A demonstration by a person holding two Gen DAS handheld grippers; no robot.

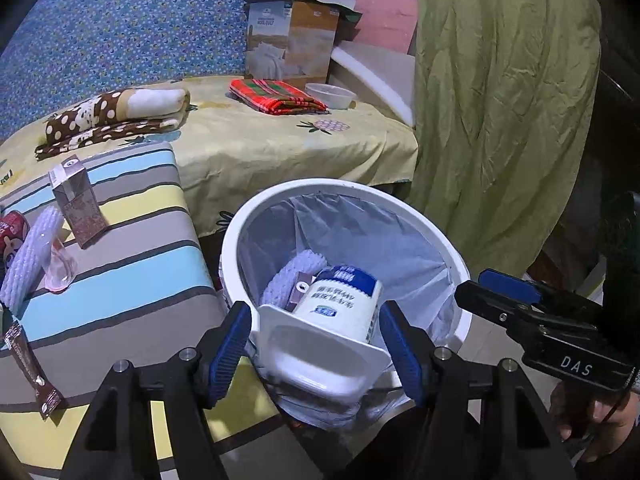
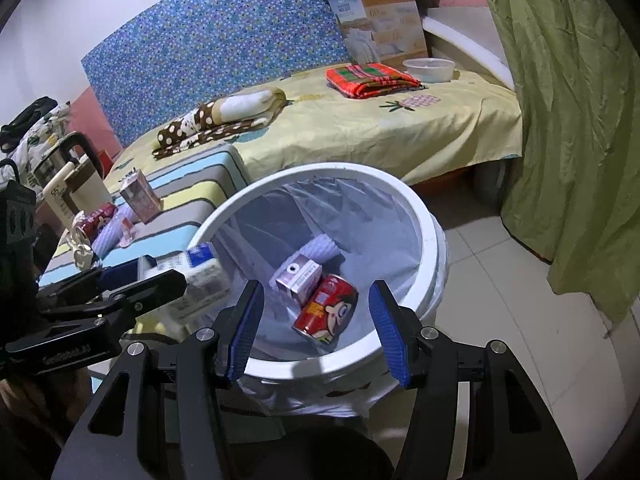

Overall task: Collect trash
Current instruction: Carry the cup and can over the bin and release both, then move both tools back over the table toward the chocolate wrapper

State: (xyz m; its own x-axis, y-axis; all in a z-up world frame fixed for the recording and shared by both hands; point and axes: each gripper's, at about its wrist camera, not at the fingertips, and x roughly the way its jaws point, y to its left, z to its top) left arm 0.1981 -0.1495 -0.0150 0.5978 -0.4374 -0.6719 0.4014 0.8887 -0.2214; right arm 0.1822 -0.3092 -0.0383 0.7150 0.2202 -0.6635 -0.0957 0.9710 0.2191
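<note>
L gripper [image 1: 316,340] clamped on white yogurt cup [image 1: 332,332] over lined white bin [image 1: 448,240]; R gripper [image 2: 316,328] jaws apart, empty, w/ red can [image 2: 326,312] below.

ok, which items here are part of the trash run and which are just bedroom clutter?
Job:
white bin
yogurt cup, between the left gripper pads over the bin
red can, small carton, both binned
carton, foam sleeve, brown sachet on the striped stool

Clutter:
folded blankets
quilt box
plastic bowl

Yellow-sheeted bed [image 2: 360,128], green curtain [image 2: 568,120], tiled floor [image 2: 500,300]
</note>
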